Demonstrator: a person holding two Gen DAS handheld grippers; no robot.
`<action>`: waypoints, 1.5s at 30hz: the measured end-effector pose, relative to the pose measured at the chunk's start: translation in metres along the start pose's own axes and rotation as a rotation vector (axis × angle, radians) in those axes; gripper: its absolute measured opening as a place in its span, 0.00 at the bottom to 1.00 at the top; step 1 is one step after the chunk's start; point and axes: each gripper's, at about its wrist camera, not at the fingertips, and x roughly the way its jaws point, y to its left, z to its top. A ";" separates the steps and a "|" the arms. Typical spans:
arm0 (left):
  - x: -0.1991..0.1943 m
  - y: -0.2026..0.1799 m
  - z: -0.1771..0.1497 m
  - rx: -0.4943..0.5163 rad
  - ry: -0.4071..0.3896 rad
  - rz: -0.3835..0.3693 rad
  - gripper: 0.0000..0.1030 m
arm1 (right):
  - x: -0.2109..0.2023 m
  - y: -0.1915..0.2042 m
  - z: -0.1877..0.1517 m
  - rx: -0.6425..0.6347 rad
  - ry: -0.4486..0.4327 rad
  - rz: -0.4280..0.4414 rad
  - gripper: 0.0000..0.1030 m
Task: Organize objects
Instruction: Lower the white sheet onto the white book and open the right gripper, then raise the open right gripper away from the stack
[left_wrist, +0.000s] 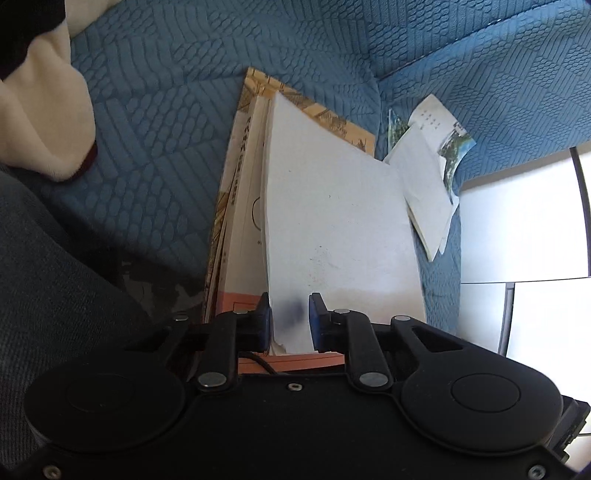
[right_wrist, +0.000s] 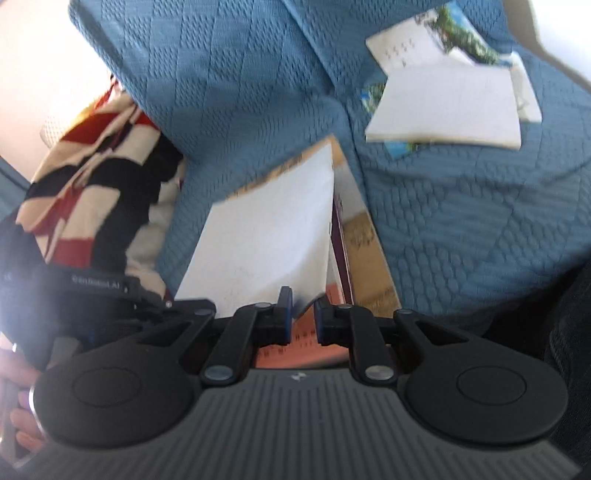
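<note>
An open book with a tan illustrated cover lies on the blue quilted sofa seat. A sheaf of its white pages curves up toward me. My left gripper has its blue pads around the sheaf's near left edge and looks shut on it. In the right wrist view the same white pages rise from the book. Their near right corner sits between the pads of my right gripper, which looks shut on it. The orange cover shows below both grippers.
A small open booklet with a landscape picture lies beside the book near the sofa corner. A red, black and cream striped blanket lies to the left. A grey trouser leg is close by, and a hand shows at the lower left.
</note>
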 end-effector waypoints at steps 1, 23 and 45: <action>0.001 0.000 -0.001 0.003 -0.004 0.015 0.17 | 0.003 -0.001 -0.002 -0.004 0.010 -0.007 0.15; -0.009 -0.007 -0.021 0.063 -0.071 0.074 0.55 | 0.003 -0.004 -0.003 -0.015 0.121 -0.030 0.59; -0.107 -0.122 -0.049 0.361 -0.360 0.091 0.66 | -0.116 0.029 0.062 -0.146 -0.207 0.004 0.59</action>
